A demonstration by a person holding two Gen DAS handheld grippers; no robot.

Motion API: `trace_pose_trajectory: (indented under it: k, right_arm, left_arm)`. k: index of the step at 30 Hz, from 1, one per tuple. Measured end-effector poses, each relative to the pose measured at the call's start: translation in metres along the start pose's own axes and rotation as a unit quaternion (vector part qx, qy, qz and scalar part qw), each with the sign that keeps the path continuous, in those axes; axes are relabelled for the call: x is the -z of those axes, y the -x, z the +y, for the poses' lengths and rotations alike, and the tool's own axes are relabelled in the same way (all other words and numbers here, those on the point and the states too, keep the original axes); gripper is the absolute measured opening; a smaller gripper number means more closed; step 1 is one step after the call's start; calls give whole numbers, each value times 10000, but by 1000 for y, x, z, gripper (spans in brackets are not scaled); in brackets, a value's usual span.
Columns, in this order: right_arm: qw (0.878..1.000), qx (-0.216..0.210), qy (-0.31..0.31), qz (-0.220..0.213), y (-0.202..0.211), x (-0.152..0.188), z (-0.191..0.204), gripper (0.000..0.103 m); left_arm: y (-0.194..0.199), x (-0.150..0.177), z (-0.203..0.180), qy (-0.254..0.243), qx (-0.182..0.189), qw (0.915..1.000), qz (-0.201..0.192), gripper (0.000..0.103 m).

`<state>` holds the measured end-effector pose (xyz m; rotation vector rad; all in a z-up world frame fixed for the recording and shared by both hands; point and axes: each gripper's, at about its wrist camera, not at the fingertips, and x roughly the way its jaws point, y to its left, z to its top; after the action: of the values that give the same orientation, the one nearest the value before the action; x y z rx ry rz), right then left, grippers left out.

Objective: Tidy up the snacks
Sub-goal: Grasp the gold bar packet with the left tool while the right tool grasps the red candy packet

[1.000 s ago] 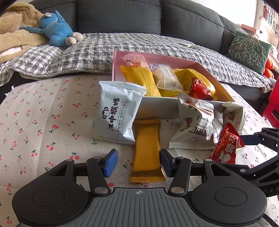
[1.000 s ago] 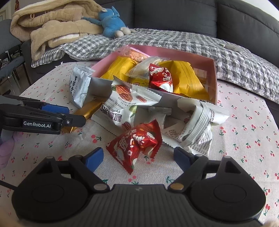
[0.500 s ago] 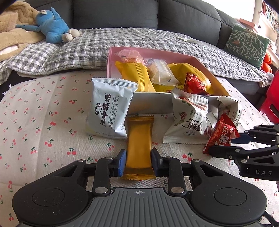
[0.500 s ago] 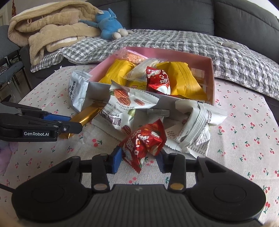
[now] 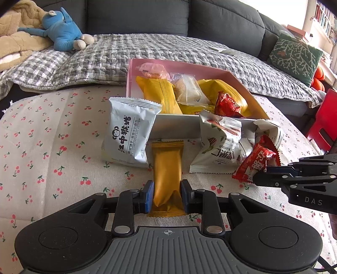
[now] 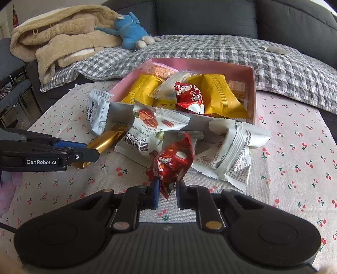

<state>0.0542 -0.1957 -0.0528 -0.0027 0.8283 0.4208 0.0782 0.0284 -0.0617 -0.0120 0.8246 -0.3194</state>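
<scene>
Left gripper [image 5: 166,196]: the jaws are closing, and the blue pads [image 5: 150,196] press both long edges of the slim golden-orange foil snack bar [image 5: 167,168] at its near end. The wrapper buckles slightly between the pads. The bar lies lengthwise on the table, with its far end just short of the box front.

Right gripper [image 6: 166,195]: the jaws are clamped on the lower corner of the crumpled red foil snack packet [image 6: 173,162]. The packet stands up from the pads and tilts toward the box.

The cream tablecloth with a red cherry print [image 5: 42,151] carries all loose items. To the left of the bar, a pale grey-blue biscuit pouch with a monkey logo [image 5: 129,134] leans against the box front. To the right of the bar, a white pecan-kernel pouch [image 5: 219,151] leans the same way. Beside it lies a crumpled white ribbed wrapper [image 6: 231,147], touching the box front.

The shallow rectangular pink cardboard box [image 5: 174,126] stands behind these items. It holds two large yellow pouches [image 6: 217,97], a second red foil packet [image 6: 190,99], a clear-wrapped pale pastry [image 5: 186,88], and a clear bag of orange snacks [image 5: 152,70].

Behind the table is a dark grey sofa [image 5: 137,16] covered by a grey checked quilt [image 5: 147,52]. On it lie a blue plush toy [image 5: 63,33], a folded tan fleece blanket [image 6: 63,44] and a green patterned cushion [image 5: 294,57].
</scene>
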Motion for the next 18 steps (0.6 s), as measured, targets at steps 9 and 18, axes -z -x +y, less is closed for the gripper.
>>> trace_pose_trajectory:
  k: [9,18]
  right_arm:
    - [9999,-113,-124,-41,8,-2,-2,8]
    - [9999,-7,-149,32,18,-5,-5,4]
  left_arm:
    - [12,0,-1,-9,58,10000,-37,25]
    - [22,-2,-3,24,150,9999,-76,25]
